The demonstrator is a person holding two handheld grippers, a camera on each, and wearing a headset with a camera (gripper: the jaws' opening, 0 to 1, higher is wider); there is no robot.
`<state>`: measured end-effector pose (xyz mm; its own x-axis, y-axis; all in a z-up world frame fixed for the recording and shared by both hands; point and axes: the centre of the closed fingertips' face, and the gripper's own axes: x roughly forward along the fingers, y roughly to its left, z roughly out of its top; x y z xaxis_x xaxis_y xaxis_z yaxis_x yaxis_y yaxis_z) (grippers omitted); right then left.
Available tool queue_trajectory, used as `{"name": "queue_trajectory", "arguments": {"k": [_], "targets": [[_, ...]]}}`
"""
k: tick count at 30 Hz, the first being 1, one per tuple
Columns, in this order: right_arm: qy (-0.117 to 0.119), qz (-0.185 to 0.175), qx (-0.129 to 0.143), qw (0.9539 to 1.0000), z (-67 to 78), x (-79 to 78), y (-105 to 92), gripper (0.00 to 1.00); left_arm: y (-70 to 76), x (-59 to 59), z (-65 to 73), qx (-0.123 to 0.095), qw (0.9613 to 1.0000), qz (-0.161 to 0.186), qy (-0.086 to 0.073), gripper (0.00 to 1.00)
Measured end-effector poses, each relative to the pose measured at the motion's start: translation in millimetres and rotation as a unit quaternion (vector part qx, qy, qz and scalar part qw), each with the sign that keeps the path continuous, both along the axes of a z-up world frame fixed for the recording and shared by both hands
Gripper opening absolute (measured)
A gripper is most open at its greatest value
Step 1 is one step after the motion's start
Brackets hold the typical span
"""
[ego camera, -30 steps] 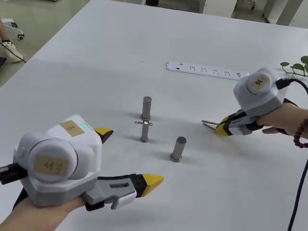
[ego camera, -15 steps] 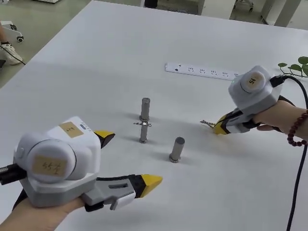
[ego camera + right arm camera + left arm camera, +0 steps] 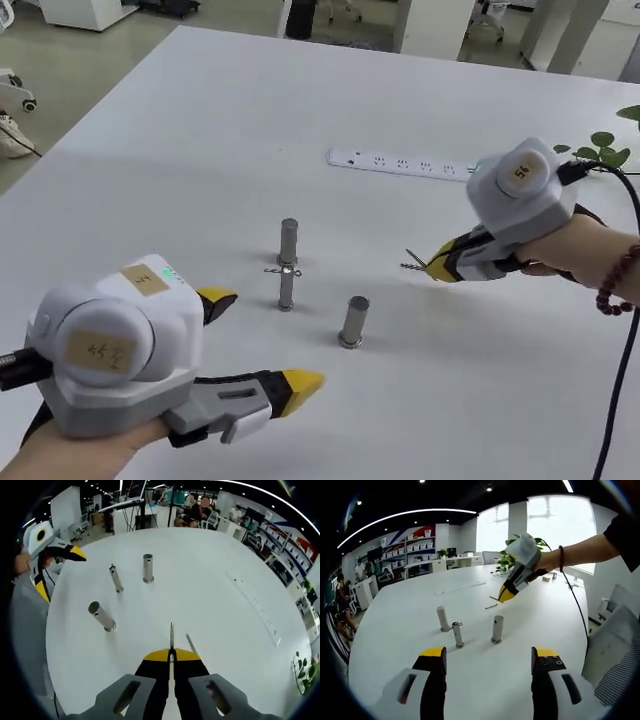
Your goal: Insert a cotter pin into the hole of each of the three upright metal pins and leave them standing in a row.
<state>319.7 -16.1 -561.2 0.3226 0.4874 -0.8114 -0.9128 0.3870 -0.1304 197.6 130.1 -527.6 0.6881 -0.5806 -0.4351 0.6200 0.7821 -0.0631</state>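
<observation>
My left hand-held gripper (image 3: pixel 260 340) hung low over the near part of the white table (image 3: pixel 200 130), its yellow-tipped jaws spread wide with nothing between them. The right hand-held gripper (image 3: pixel 436 268) was off to the right, raised a little above the table, jaws clenched on a thin cotter pin (image 3: pixel 413 262) that stuck out past the tips. In the right gripper view it showed as a slim straight wire rising from the closed jaws. Three metal pins stood upright on the table between the two grippers. They were short grey cylinders, each with a small flared foot. The far pin (image 3: pixel 289 240) and the middle pin (image 3: pixel 286 292) stood close together, one behind the other. The near pin (image 3: pixel 353 322) stood apart, to the right of them and closer to me, so the three made a bent line. The middle pin looked slimmer and carried a second cotter pin (image 3: pixel 283 270) crosswise through its upper end, with metal showing on both sides. A power strip (image 3: pixel 400 163) lay further back.
</observation>
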Motion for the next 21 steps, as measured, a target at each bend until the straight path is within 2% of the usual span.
{"name": "queue_trajectory", "arguments": {"k": [3, 8, 15, 21], "targets": [[-0.005, 0.009, 0.011, 0.9999, 8.0, -10.2, 6.4, 0.00, -1.4, -0.2, 3.3, -0.012, 0.9999, 0.000, 0.001, 0.63], [-0.016, 0.031, 0.020, 0.9992, 17.8, -28.0, 17.9, 0.00, -3.3, -0.4, 5.7, -0.013, 0.9999, -0.003, 0.006, 0.60], [-0.027, 0.065, 0.027, 0.9971, 25.6, -50.0, 32.6, 0.00, -8.6, 0.7, 9.3, -0.019, 0.9997, -0.011, 0.014, 0.54], [-0.027, 0.089, 0.041, 0.9949, 31.3, -67.3, 44.6, 0.00, -11.8, 3.0, 9.7, -0.023, 0.9994, -0.015, 0.024, 0.48]]}}
